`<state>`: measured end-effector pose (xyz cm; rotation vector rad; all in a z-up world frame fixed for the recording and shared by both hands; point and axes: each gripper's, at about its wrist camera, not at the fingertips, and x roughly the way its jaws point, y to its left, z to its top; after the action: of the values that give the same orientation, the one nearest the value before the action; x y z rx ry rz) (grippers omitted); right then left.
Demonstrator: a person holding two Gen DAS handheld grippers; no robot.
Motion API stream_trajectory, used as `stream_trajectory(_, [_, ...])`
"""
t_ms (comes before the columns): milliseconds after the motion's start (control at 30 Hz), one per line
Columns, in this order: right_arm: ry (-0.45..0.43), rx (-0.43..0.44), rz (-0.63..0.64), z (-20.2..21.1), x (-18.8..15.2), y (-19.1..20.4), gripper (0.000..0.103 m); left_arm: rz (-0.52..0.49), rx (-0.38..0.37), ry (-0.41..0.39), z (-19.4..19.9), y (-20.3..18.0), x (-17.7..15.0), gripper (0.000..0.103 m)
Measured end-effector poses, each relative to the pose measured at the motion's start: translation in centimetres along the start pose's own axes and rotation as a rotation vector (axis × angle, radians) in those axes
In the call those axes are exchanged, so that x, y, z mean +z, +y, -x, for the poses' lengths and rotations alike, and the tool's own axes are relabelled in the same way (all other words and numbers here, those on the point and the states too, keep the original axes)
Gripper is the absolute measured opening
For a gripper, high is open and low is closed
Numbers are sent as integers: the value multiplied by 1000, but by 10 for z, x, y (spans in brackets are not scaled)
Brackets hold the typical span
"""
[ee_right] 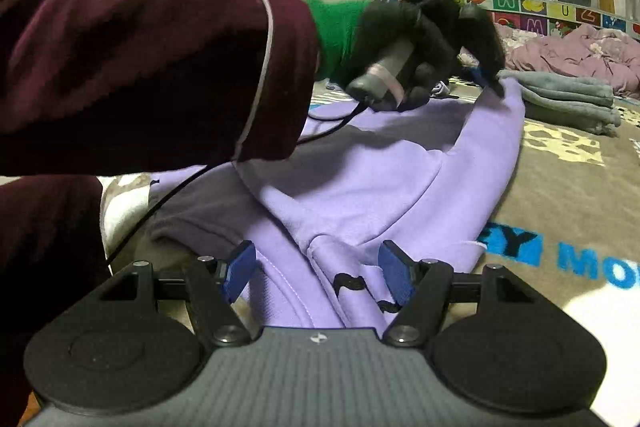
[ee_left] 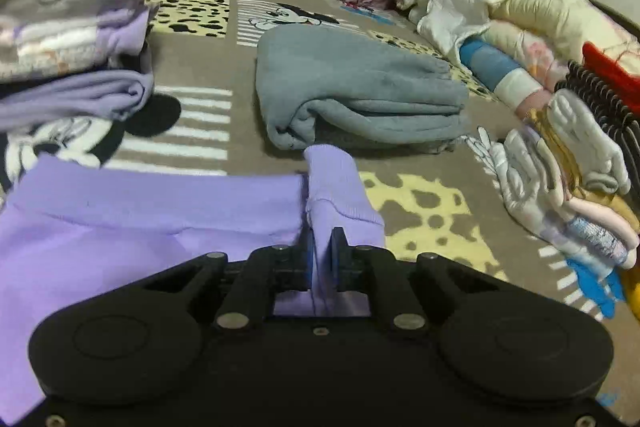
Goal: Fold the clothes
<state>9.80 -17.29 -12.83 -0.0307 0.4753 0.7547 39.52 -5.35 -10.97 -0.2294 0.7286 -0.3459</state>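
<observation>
Both wrist cameras look low and close across the lilac garment [ee_left: 120,211], sharing it

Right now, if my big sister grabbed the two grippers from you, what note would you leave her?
Left gripper: shut on the ribbed cuff of the purple sweatshirt.
Right gripper: open, pads either side of a fold near the sweatshirt's other end, not pinching it.
The sweatshirt lies rumpled on the cartoon blanket.
Done: a folded grey garment ahead, stacks of folded clothes at the left.
Left: fold the sweatshirt; more clothes are lined up on the right.
</observation>
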Motion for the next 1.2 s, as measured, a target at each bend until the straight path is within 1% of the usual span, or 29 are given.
stream_trajectory(100, [0,15,-3,0,0,0,69,18,-7,-6,-2,4,0,7])
stream_trajectory(133, [0,20,-6,1,0,0,69,5,5,-1,-4,3,-1,7])
stream_trajectory(200, [-1,28,-14,2,1,-2,69,-46,57,18,-11,-3,-2,10])
stream_trajectory(233, [-1,31,-17,2,1,-2,69,-77,82,25,-15,-6,-2,15])
stream_trajectory(267, [1,32,-16,2,1,-2,69,-99,101,32,-16,-9,-1,17])
stream_trajectory(300, [3,33,-13,1,1,-2,69,-100,111,33,-15,-10,2,19])
stream_trajectory(333, [5,34,-12,1,1,-2,69,-99,127,18,-10,-11,6,26])
stream_trajectory(367, [6,36,-11,1,2,-3,69,-105,141,-10,-3,-11,9,28])
stream_trajectory(467, [10,36,-8,-1,3,-3,69,-156,152,-77,15,-18,16,28])
stream_trajectory(533, [10,36,-8,-1,2,-3,69,-216,116,-88,21,-28,18,28])
stream_trajectory(600, [9,36,-8,-1,1,-3,69,-291,109,-72,16,-41,16,27])
stream_trajectory(633, [9,37,-9,-1,1,-3,69,-315,119,-53,8,-44,14,25])
stream_trajectory(700, [8,39,-11,-1,1,-4,69,-338,152,24,-20,-44,11,24])
stream_trajectory(733, [8,39,-12,-1,1,-4,69,-355,166,59,-34,-43,9,24])
stream_trajectory(767, [8,39,-12,-1,1,-4,69,-377,166,68,-46,-39,7,29])
stream_trajectory(800, [9,40,-12,-2,2,-4,69,-367,151,53,-48,-35,8,32])
stream_trajectory(833, [9,41,-14,-2,2,-5,69,-325,140,61,-47,-30,15,33])
stream_trajectory(867, [9,42,-15,-2,2,-5,69,-300,134,60,-44,-27,20,33])
stream_trajectory(933, [12,42,-12,-3,2,-4,69,-328,140,14,-26,-31,22,31])
stream_trajectory(1000, [15,42,-8,-4,2,-3,69,-331,117,-22,0,-33,17,31])
stream_trajectory(1133, [20,41,-2,-6,2,-2,69,-369,52,-58,56,-44,-10,31])
stream_trajectory(1167, [21,40,1,-6,2,-2,69,-380,38,-58,66,-48,-18,31])
stream_trajectory(1200, [23,40,1,-5,2,-2,69,-395,28,-36,68,-53,-27,31])
